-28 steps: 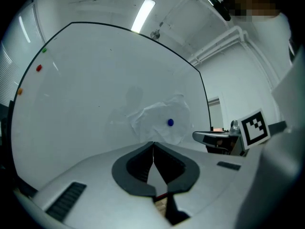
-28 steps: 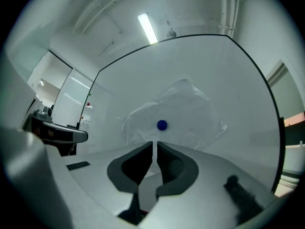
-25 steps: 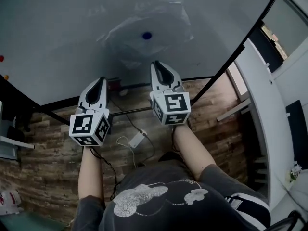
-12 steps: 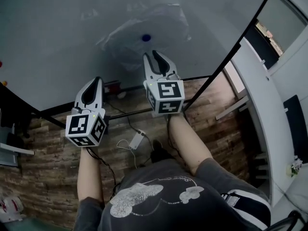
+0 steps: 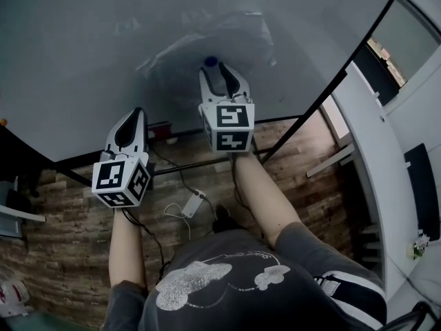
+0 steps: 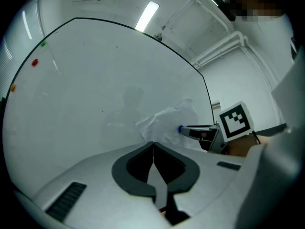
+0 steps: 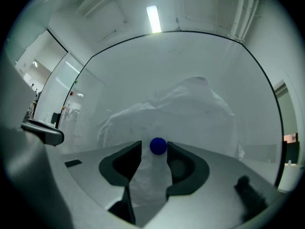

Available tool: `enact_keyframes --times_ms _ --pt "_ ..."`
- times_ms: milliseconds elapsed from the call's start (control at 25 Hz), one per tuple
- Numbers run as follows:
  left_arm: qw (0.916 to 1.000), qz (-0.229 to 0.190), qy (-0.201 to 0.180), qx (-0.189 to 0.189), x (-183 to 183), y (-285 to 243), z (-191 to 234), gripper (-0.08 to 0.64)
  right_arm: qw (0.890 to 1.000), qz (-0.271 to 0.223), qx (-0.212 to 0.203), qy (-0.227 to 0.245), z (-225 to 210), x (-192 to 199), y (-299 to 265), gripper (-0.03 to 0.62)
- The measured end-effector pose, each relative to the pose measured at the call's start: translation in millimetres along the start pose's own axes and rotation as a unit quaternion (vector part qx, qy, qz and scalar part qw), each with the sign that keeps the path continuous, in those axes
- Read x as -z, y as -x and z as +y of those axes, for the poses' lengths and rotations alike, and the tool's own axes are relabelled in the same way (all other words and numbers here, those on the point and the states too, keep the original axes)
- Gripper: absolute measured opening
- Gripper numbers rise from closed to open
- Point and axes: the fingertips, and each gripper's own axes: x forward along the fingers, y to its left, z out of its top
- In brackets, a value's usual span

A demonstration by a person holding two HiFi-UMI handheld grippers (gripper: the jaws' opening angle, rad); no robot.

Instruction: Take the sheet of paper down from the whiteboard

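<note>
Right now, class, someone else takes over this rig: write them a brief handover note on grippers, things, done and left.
Left gripper: shut, empty.
Right gripper: jaws have just been opening; round blue magnet sits between their tips, ungripped.
Crumpled white sheet of paper: pinned to the white whiteboard by that magnet.
Done: nothing taken down yet.
To do: probably grip and pull off the magnet, then take the sheet down.
</note>
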Motion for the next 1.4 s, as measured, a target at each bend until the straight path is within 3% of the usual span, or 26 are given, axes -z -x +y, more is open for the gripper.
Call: enact_keyframes --times_ms 160,320,600,1000,1160,1400 --pt "1.0 0.003 -0.003 -0.003 -0.3 -6.5 2.9 0.014 1.0 -0.002 0.017 0.005 -7.8 -2.1 -11.5 0.163" --pt "1.0 0.0 -0.006 -0.006 -3.2 -10.7 4.4 0.014 1.0 0.012 0.004 -0.005 -0.3 6.5 -17.4 0.161" --pt "0.9999 0.0 -0.008 -0.006 -2.1 -17.1 2.3 0.014 0.999 0.004 0.036 0.014 -4.5 6.7 -18.7 0.133" --pt "0.999 -0.027 -0.035 -0.002 -21.9 -42.8 4.9 0.015 1.0 0.001 0.023 0.005 -5.3 6.8 -18.1 0.132" --pt "0.9957 -0.051 -0.076 0.006 -37.3 -51.4 5.4 0.121 1.0 0.003 0.015 0.006 -5.2 7.5 -17.7 0.132" --pt "0.9962 -0.043 -0.076 0.006 -40.7 -62.7 17.6 0.126 1.0 0.004 0.005 0.003 -4.5 6.7 -17.1 0.132"
